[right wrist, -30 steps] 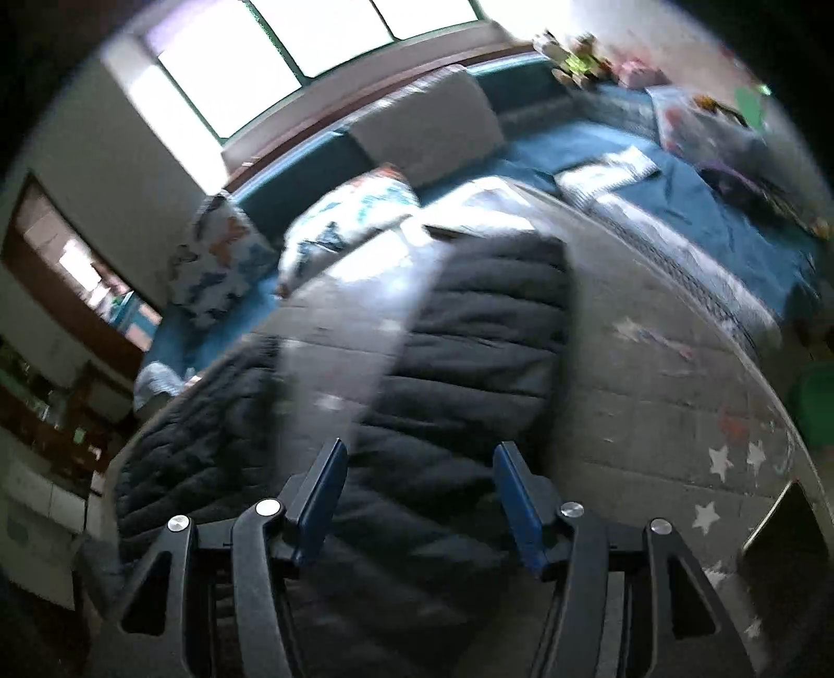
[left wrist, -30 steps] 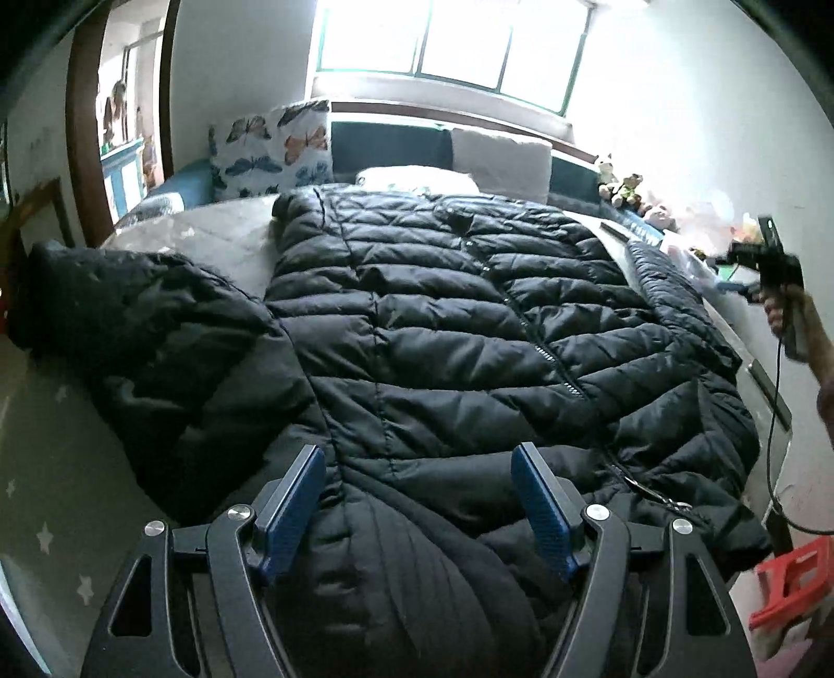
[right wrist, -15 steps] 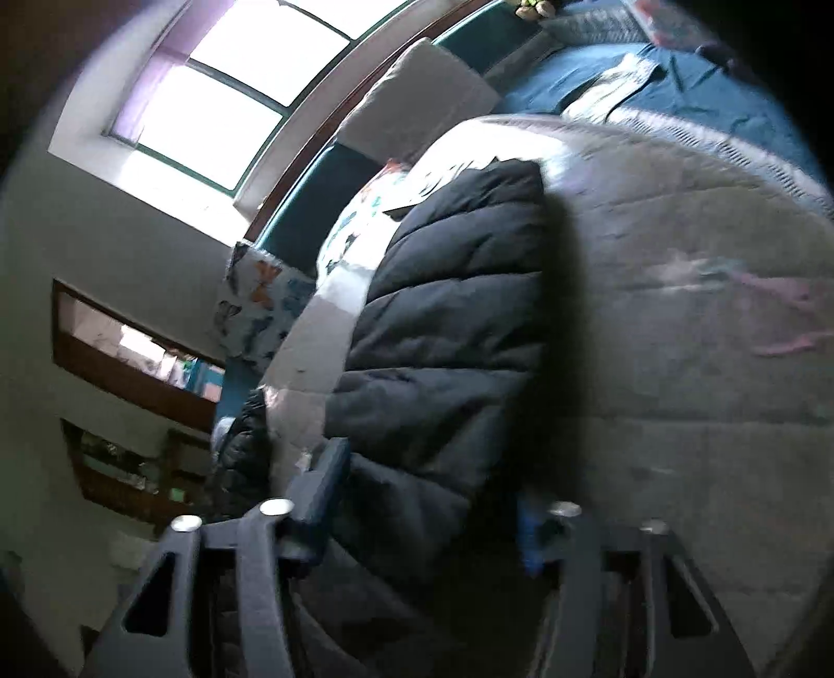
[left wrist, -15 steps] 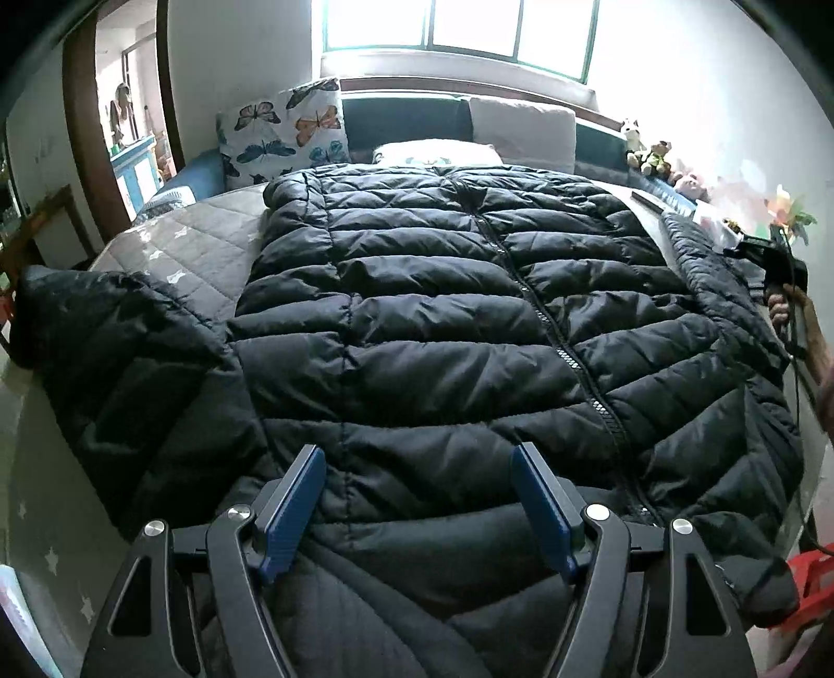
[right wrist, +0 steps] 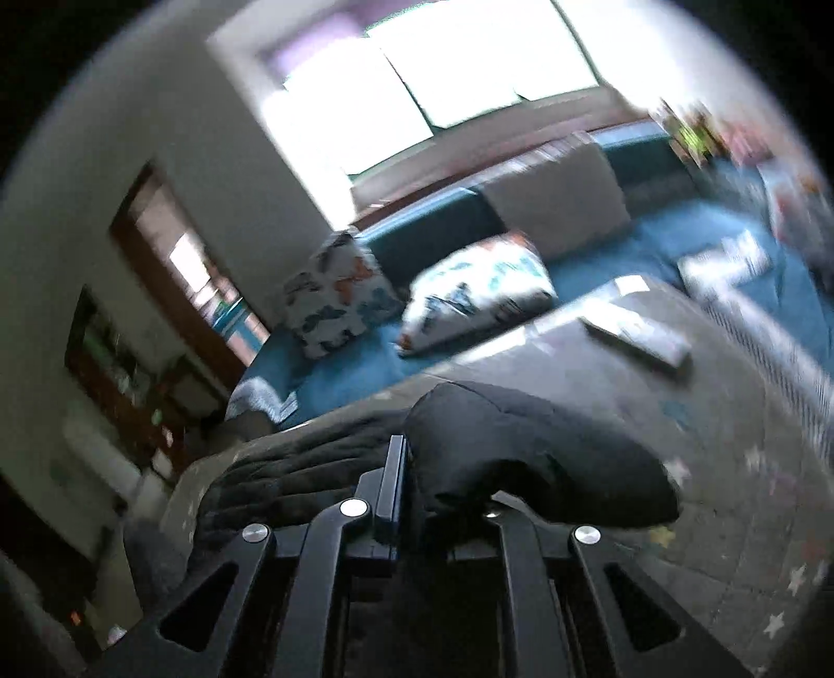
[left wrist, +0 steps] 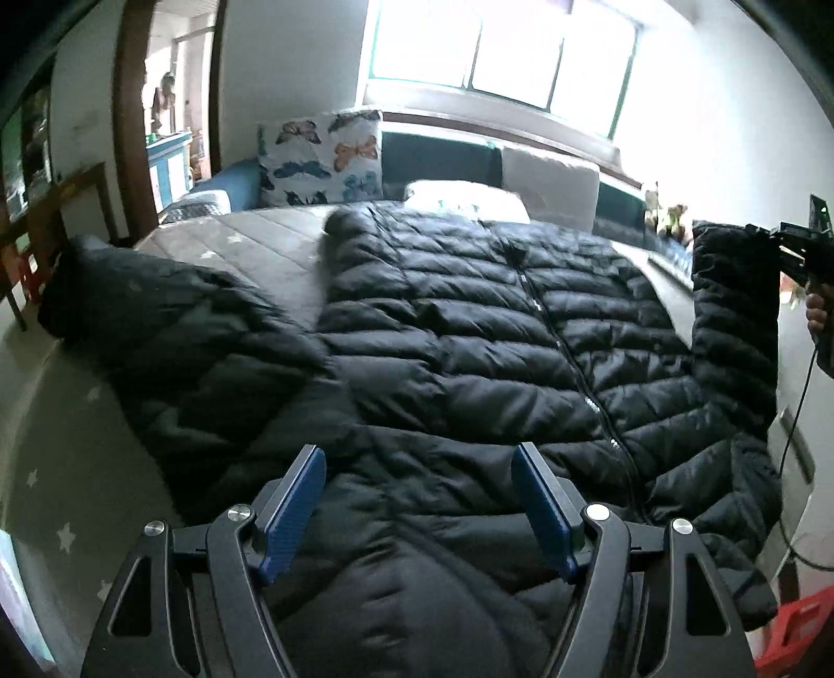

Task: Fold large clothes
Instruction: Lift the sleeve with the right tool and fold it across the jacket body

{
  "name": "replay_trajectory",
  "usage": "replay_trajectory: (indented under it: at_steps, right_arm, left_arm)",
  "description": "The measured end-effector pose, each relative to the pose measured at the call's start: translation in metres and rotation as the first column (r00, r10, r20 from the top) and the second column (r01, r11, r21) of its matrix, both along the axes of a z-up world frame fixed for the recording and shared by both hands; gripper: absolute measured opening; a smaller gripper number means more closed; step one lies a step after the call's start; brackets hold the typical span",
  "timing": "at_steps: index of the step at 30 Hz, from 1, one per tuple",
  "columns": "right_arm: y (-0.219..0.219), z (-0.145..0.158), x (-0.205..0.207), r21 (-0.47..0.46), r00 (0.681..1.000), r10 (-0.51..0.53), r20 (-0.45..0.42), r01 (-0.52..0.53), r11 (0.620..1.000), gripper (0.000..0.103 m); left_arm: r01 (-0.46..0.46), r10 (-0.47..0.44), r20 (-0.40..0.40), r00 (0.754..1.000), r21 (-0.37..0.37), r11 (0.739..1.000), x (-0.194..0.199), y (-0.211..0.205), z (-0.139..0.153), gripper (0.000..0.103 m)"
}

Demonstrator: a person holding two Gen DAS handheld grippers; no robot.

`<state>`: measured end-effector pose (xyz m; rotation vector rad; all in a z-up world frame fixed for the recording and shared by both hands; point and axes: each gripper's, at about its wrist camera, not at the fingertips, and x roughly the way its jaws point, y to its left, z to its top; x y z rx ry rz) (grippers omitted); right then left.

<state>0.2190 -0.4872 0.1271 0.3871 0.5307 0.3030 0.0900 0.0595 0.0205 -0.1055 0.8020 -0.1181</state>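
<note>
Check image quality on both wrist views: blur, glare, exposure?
Left wrist: mostly sharp, window blown out, wall beside it washed out, black jacket dark but its quilting readable, strong fisheye bend. Right wrist: heavy motion blur across the room, window overexposed, sleeve at the right tongs nearly featureless black.

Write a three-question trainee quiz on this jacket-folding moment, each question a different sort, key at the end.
1. True or false: the right gripper is shut on the cuff of the jacket's sleeve.
2. Multiple choice: the left gripper is A) open above the black puffer jacket, B) shut on the zipper, C) holding a pillow.
3. Fill in: the pillow standing against the headboard is printed with ____.

Key: 1 true; 2 A; 3 butterflies.
</note>
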Motion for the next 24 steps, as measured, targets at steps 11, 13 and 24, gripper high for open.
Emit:
replay_trajectory:
  at_steps: [11, 13, 24]
  right_arm:
    - [0.225, 0.035, -0.074, -0.359, 0.949, 0.315, -0.006, -0.296, 0.885, 0.013]
    - [0.265, 0.016, -0.088, -0.42, 0.926, 0.373, -0.059, -0.362, 0.832, 0.013]
    - [0.382, -0.12, -0.142, -0.637, 0.807, 0.47, -0.357, -0.579, 0.509, 0.031]
  left_arm:
    - [-0.017, 0.022, 0.097, 0.995, -0.051, 0.999, -0.056, 0.06, 0.003, 0.078]
    - [-0.009, 0.016, 0.095, 0.995, -0.069, 0.998, -0.065, 0.067, -0.002, 0.078]
    - [0.003, 0.004, 0.065, 0.998, -0.112, 0.994, -0.087, 0.068, -0.019, 0.078]
